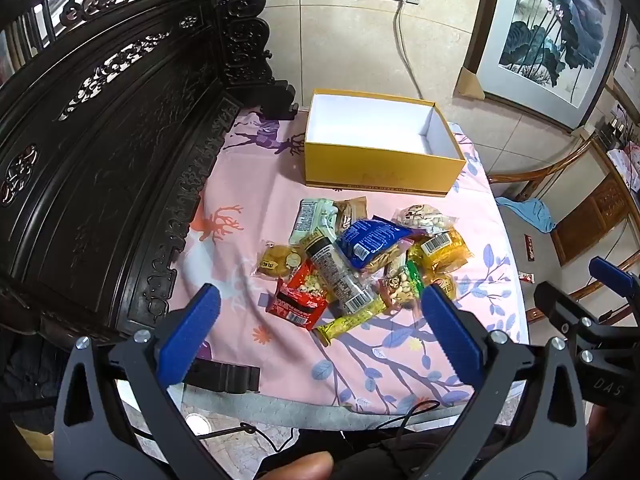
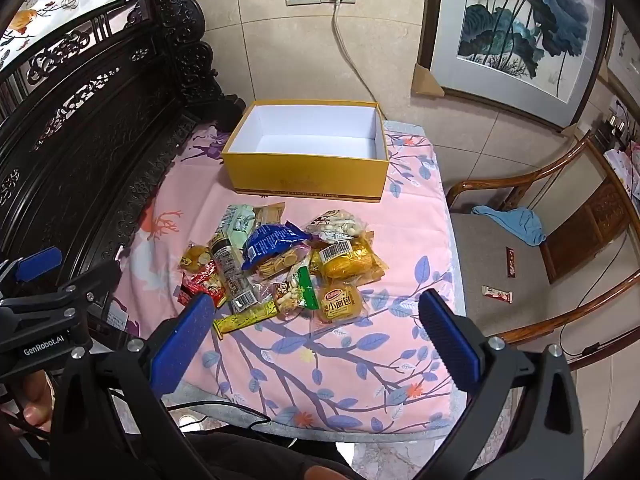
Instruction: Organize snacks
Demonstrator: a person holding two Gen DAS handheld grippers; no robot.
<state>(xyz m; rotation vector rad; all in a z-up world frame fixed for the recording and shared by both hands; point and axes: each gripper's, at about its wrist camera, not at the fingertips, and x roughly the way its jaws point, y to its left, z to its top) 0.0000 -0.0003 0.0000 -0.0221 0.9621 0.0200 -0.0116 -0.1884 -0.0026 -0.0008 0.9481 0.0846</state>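
Observation:
A pile of snack packets lies mid-table on a pink patterned cloth (image 1: 248,184): a blue bag (image 1: 370,240) (image 2: 272,240), a red packet (image 1: 298,300) (image 2: 202,284), a long yellow bar (image 1: 352,320) (image 2: 246,318), a yellow bread packet (image 2: 338,302) and others. An open yellow box (image 1: 380,176) (image 2: 306,178), white inside and empty, stands behind the pile. My left gripper (image 1: 320,300) is open, hovering at the near side of the pile. My right gripper (image 2: 316,308) is open, also just in front of the pile. Both are empty.
A dark carved wooden bench back (image 1: 100,140) walls the left side. A wooden chair (image 2: 560,248) at the right holds a blue cloth (image 2: 512,220) and two small red packets (image 2: 496,294). A cable (image 2: 348,52) runs from the wall socket down behind the box.

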